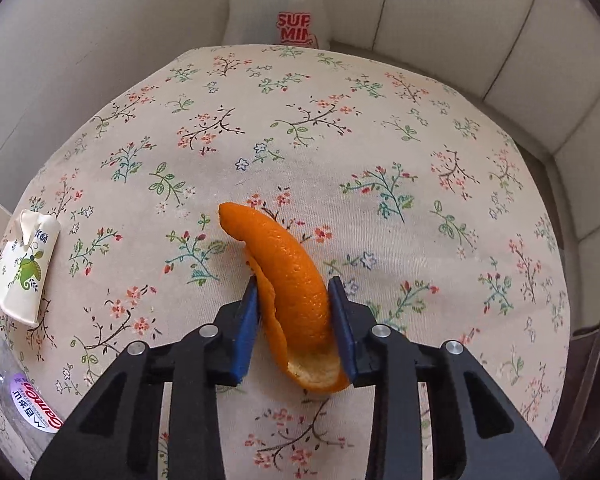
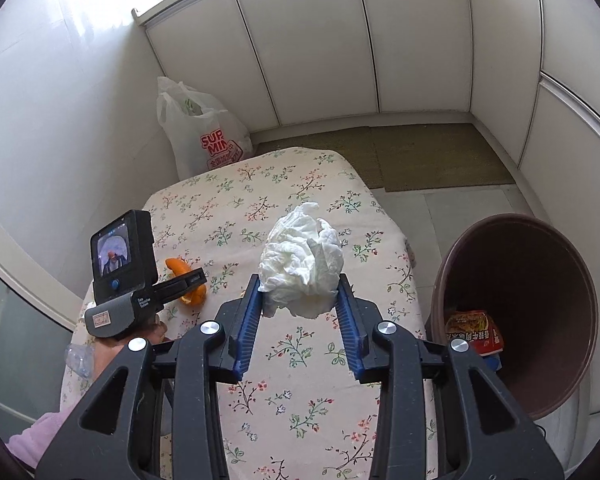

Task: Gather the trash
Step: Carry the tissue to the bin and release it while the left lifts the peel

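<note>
A round brown plastic bin (image 2: 540,320) beside the floral-clothed table (image 2: 300,380) holds a red snack wrapper (image 2: 474,330). The right gripper (image 2: 300,292) clamps a crumpled white tissue (image 2: 300,264); the left gripper (image 1: 294,300) pinches a curved orange peel (image 1: 288,276) lying on the cloth.

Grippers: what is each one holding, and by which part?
Left gripper pinches the orange peel across its near half. Right gripper clamps the crumpled tissue at its lower sides.

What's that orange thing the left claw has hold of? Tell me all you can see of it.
It is an orange peel, a long curved strip, bright and pitted outside, pale and pithy inside where it curls at the near end. It lies on the floral tablecloth, its near half between the blue pads of the left gripper, which press its sides.
</note>
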Tool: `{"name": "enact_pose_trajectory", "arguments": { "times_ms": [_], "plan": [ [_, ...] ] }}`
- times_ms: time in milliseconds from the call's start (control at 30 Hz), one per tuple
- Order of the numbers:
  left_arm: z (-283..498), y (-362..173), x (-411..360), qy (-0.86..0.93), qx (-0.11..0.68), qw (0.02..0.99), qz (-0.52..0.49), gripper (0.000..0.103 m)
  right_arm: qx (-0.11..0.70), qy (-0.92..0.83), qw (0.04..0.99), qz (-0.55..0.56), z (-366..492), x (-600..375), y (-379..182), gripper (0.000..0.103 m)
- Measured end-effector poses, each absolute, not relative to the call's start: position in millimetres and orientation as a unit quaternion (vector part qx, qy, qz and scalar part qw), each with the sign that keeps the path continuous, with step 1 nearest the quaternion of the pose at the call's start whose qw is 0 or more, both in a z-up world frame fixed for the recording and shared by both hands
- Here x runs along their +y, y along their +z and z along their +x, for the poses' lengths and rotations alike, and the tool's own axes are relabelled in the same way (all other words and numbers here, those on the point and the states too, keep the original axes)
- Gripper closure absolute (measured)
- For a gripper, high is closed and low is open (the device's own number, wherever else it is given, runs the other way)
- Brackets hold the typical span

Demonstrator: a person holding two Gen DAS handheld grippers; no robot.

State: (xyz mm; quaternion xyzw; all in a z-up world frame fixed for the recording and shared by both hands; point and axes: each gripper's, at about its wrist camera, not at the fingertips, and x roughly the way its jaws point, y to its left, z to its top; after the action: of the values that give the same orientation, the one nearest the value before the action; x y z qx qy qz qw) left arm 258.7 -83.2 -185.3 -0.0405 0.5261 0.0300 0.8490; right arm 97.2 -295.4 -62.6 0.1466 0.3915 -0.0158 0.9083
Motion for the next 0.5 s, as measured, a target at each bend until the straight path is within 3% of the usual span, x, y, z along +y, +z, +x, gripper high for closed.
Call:
{"name": "enact_pose_trajectory", "arguments": {
  "times_ms": [500],
  "plan": [
    [168, -127, -57, -0.042, 0.481, 0.874, -0.056, 0.080, 0.396, -0.035, 0.907, 0.137, 74, -313, -60, 0.067]
  ]
}}
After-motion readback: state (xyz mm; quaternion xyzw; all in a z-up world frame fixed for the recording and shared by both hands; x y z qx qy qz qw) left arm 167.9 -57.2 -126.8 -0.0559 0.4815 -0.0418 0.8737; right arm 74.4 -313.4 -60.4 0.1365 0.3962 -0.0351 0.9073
